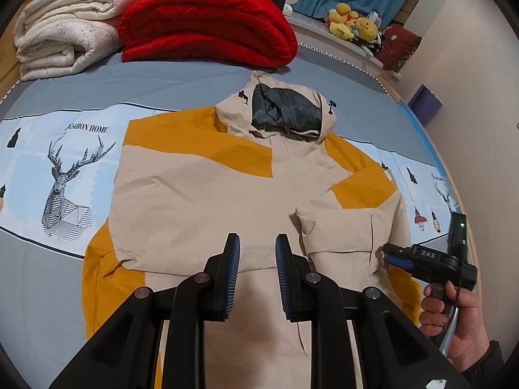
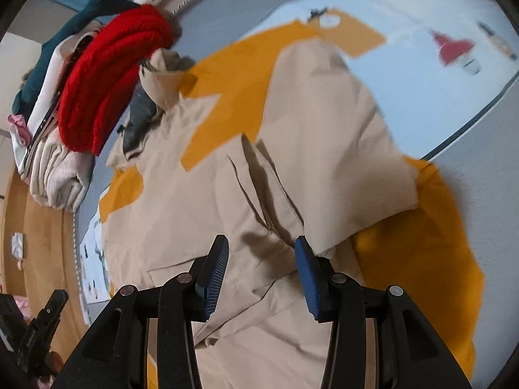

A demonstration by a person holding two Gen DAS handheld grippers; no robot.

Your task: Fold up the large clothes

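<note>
Jacket (image 1: pixel 207 194): a beige and yellow hooded jacket, spread front up on the bed (image 1: pixel 48 275). The hood (image 1: pixel 282 110) points to the far side and the hem comes to the near edge, so its long axis runs near to far.

Sleeves: the right sleeve (image 1: pixel 350 227) is already folded in over the chest. The left one seems to be tucked in too, with yellow cloth showing at the near left edge.

Left tool (image 1: pixel 258 253): released, jaws apart with nothing between them. It hovers over the near middle of the jacket, just above the hem part.

Right tool (image 2: pixel 261 259): also released and holding nothing. In the left wrist view it is at the right side of the jacket, close to the cuff of the folded sleeve. In its own view, which is blurred, the sleeve edge lies just beside its right finger (image 2: pixel 308 278); I cannot tell if it touches.

Key relation: the jacket stretches away from both tools toward the far side, and the hem is the nearest part. The left tool is nearer to the middle line, the right tool nearer to the right edge.

Next move, my judgement: probably to take the hem at two points and bring it far, toward the hood.

Background: a red blanket (image 1: pixel 207 22) and a white blanket (image 1: pixel 65 29) lie folded at the far end, well apart from the tools.
</note>
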